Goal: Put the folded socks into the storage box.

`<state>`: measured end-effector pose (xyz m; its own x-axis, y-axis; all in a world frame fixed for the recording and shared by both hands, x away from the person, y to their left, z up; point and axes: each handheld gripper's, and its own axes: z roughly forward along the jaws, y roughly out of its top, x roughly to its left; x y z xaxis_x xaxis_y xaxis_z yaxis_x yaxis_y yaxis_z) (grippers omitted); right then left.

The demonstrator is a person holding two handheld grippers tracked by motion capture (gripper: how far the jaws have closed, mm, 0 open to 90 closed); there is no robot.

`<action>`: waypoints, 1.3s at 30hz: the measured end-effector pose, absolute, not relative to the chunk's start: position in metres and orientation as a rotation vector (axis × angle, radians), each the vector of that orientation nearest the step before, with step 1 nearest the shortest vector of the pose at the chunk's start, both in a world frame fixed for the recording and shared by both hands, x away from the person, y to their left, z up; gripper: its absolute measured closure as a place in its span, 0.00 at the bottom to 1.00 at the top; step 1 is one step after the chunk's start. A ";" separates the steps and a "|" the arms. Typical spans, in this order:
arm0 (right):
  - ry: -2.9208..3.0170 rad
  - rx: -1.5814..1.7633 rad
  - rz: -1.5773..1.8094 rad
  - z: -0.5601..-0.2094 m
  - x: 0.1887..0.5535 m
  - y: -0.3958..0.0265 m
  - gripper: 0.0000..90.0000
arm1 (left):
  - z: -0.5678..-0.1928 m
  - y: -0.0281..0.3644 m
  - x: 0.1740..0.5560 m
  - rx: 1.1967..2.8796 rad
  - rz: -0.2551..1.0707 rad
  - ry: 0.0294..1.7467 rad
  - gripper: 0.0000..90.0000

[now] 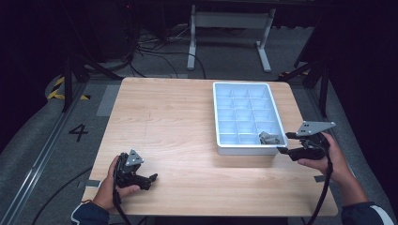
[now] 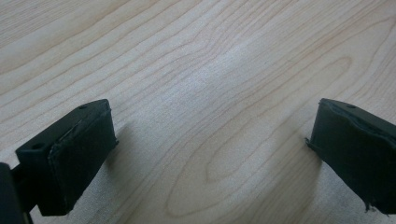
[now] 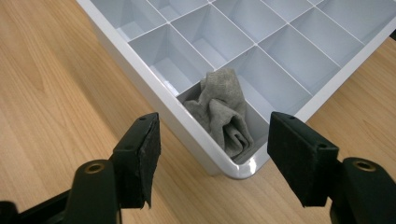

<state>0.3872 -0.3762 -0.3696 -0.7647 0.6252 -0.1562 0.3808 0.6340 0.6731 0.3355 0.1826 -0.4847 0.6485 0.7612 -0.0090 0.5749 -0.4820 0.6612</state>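
One grey cloth [image 3: 223,112] in tray [image 1: 217,112] corner compartment

a light wooden table with rounded corners [image 1: 164,117] stands on grey carpet-like floor [image 1: 42,140] bearing a black numeral four [image 1: 78,132], yellow-black tape [image 1: 58,89], tangled black cables [image 1: 155,51] and a white metal frame [image 1: 230,33], perhaps a desk's, against darkness.

a pale wooden table [image 1: 178,122] bears a white compartment tray [image 1: 217,117].
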 end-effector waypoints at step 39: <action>2.505 0.808 0.776 -0.439 0.342 -0.411 0.38 | -0.485 0.183 0.336 2.231 0.398 1.025 0.01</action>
